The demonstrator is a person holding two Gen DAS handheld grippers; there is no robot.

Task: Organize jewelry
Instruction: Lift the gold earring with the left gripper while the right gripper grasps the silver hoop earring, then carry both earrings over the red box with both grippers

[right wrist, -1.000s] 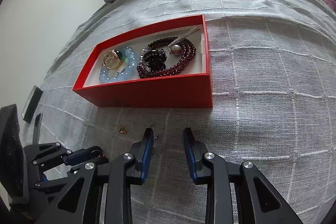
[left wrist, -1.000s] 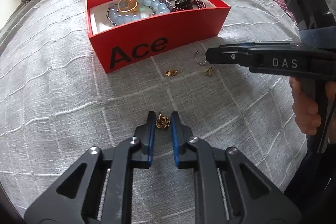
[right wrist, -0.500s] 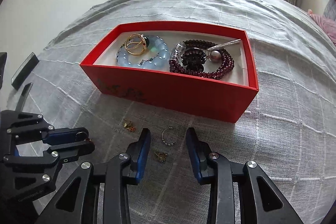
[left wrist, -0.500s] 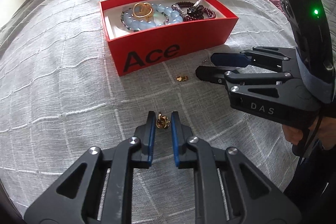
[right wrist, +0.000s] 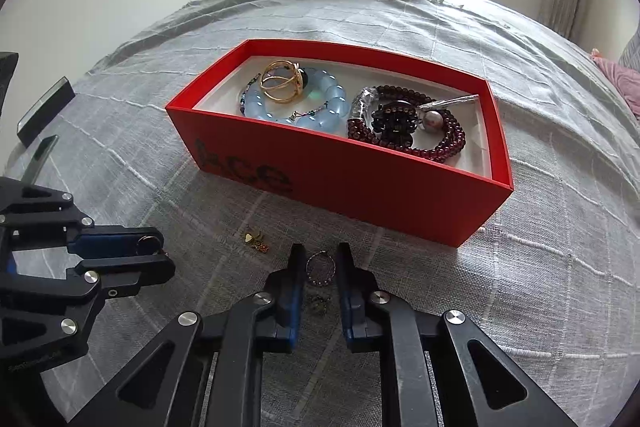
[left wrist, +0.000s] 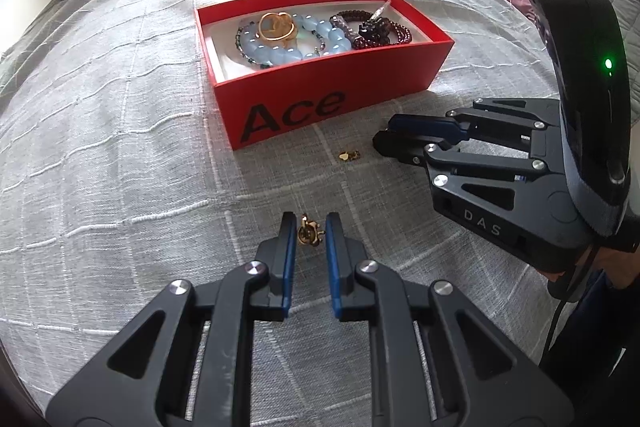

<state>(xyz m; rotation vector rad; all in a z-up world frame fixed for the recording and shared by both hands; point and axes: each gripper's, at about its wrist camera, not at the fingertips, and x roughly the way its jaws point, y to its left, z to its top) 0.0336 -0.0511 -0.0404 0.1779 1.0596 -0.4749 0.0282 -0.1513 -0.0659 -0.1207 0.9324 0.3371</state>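
The left hand-held gripper (left wrist: 307,233) is pointing down at the grey bedspread (left wrist: 120,147), its jaws narrowly parted and bracketing a small gold earring (left wrist: 309,231) at the fingertips. The piece is sitting between the blue pads and appears to be pinched by them — though contact on both sides cannot be confirmed.

The right hand-held gripper (right wrist: 319,269) is lying low over the bedspread just in front of the red box (right wrist: 360,183) (lettered "Ace" on its near wall). Its jaws have just been closing and are now standing narrow, with a thin wire hoop strung with dark beads (right wrist: 319,269) lying between the fingertips. The hoop is filling most of the gap; whether the pads are actually pressing on it cannot be told. A second small dark-gold piece (right wrist: 318,303) is lying further back between the same fingers, on the cloth.

A loose gold charm (left wrist: 349,155) is resting on the bedspread between the two hand-held grippers, just in front of the box and apart from both.

Inside the box, a pale blue bead bracelet (right wrist: 296,107) is carrying a gold ring (right wrist: 280,83) on top at the left end — a dark red bead bracelet (right wrist: 424,143) with a black clip (right wrist: 394,125) is occupying the right end.
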